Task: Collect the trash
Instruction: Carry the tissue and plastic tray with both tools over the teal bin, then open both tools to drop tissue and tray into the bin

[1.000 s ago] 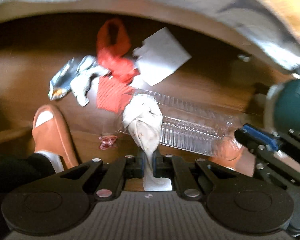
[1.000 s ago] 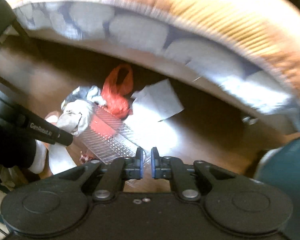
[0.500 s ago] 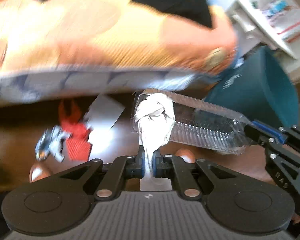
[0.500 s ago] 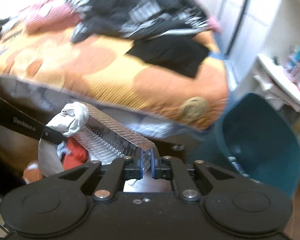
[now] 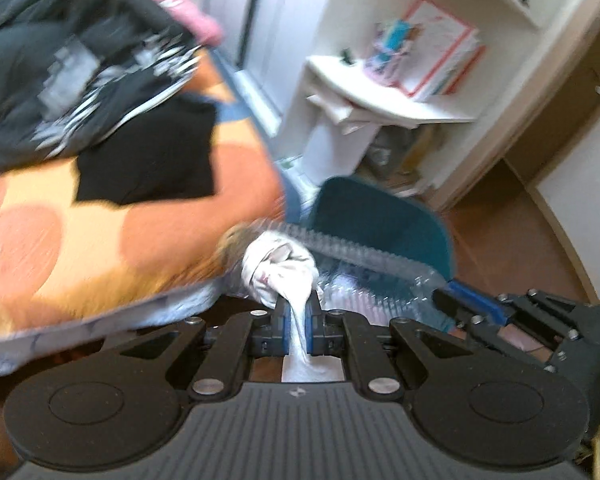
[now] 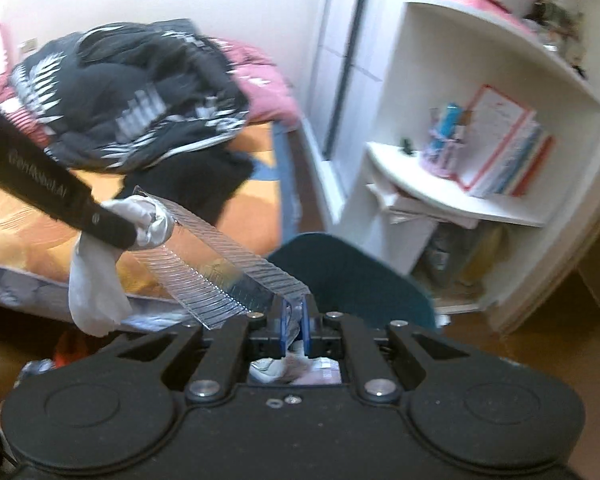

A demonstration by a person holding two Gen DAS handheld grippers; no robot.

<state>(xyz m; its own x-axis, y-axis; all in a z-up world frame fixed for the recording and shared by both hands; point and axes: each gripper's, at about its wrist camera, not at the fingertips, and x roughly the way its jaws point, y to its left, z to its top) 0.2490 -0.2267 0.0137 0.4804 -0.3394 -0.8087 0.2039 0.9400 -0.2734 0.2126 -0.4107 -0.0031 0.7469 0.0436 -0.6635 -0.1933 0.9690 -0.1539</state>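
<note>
My left gripper [image 5: 298, 316] is shut on a crumpled white tissue [image 5: 280, 268], held in the air. My right gripper [image 6: 294, 320] is shut on the edge of a clear ribbed plastic tray [image 6: 220, 268], also lifted. In the left wrist view the tray [image 5: 364, 264] runs from the tissue to the right gripper [image 5: 460, 292]. In the right wrist view the tissue [image 6: 100, 280] hangs from the left gripper at the tray's far end. A teal trash bin [image 5: 380, 220] stands on the floor just beyond both grippers; it also shows in the right wrist view [image 6: 360, 276].
A bed with an orange cover [image 5: 100, 232] and dark clothes [image 6: 132, 96] fills the left. White corner shelves [image 6: 460, 184] with books stand behind the bin. Red and silver trash [image 6: 68, 348] lies on the wooden floor below.
Both grippers have risen from the floor with the tissue and the tray and swung right, toward the teal bin. The floor trash has dropped out of the left wrist view.
</note>
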